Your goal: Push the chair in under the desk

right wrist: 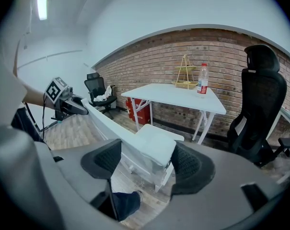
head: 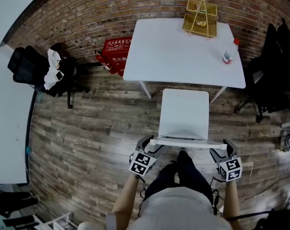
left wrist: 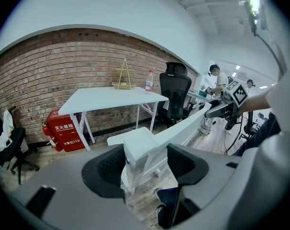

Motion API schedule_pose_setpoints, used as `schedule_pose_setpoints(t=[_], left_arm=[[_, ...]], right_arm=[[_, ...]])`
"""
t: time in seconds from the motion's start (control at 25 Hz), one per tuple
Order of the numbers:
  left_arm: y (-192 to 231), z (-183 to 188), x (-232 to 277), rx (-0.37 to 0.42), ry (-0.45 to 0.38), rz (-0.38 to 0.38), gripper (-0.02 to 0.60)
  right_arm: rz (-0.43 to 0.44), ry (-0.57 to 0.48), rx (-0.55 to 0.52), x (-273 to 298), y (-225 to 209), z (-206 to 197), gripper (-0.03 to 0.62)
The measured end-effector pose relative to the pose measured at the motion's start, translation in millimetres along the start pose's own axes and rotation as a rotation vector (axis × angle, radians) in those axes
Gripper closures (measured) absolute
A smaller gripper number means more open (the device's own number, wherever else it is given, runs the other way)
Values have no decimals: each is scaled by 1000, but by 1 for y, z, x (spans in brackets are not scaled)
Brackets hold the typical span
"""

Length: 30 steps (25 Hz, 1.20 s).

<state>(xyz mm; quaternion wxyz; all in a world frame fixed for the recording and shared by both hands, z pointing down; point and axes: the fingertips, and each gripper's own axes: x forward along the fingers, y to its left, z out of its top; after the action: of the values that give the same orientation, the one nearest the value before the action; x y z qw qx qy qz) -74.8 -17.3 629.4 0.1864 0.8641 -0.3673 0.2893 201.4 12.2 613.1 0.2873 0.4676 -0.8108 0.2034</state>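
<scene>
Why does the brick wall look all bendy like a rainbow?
Left gripper view: the wide lens bows the brick wall into an arch, corners go black, a ceiling light glares. Right gripper view: same arch, same glare. Head view: the wall curves along the top, edges darken.

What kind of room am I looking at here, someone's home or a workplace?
Most likely an office or lab workroom: a plain white desk with a white chair before it, black office chairs at both sides, and a red fire-extinguisher box against the brick wall.
</scene>
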Motion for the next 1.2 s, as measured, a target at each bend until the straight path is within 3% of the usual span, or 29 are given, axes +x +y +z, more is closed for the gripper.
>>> schedule_pose_setpoints(t=[0.8,1.2], left_arm=[[24,27,34,-16,45,25,299],[33,43,46,-18,22,32,299]], right_arm=[[4,-5,11,29,-36,36,264],[2,13,-3,39,-50,41,264]])
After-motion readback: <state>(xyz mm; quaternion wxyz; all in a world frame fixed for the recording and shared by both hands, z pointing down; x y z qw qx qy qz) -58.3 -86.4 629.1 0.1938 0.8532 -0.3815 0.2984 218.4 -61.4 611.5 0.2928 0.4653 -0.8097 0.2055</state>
